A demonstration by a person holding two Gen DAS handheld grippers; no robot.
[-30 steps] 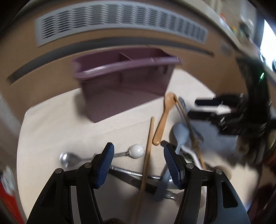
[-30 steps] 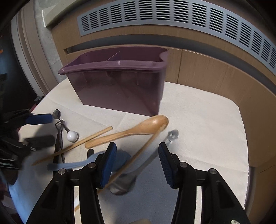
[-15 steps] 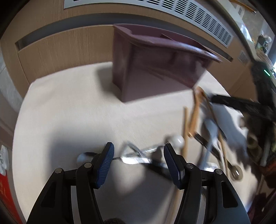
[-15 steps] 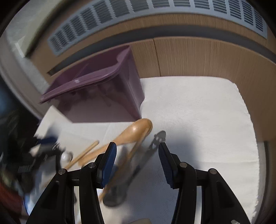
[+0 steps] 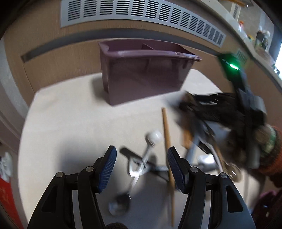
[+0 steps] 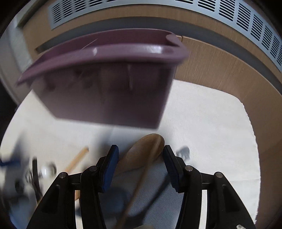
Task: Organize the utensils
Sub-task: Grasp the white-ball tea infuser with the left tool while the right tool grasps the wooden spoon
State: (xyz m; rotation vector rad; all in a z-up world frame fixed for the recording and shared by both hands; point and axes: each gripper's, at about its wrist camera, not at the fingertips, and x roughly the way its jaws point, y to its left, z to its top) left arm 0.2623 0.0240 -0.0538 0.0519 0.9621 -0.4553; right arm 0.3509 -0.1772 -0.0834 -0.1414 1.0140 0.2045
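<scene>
A purple divided caddy (image 5: 144, 74) stands at the back of a cream mat; it also shows in the right wrist view (image 6: 105, 84). My left gripper (image 5: 141, 167) is open above a metal spoon with a white knob (image 5: 153, 137) and a black-handled tool (image 5: 134, 158); a wooden chopstick (image 5: 167, 141) lies by its right finger. My right gripper (image 6: 139, 167) is open, low over the bowl of a wooden spoon (image 6: 144, 151). It shows blurred in the left wrist view (image 5: 220, 109) over the other utensils.
A wood-panel wall with a grey vent grille (image 5: 141, 15) runs behind the mat. The mat's right edge (image 6: 250, 126) lies near the wall. A thin wooden stick (image 6: 139, 185) and a blue-grey spoon (image 6: 118, 199) lie under my right gripper.
Both grippers have swung about. The left now faces the white-knob spoon and chopstick; the right has moved forward and down over the wooden spoon, nearer the caddy.
</scene>
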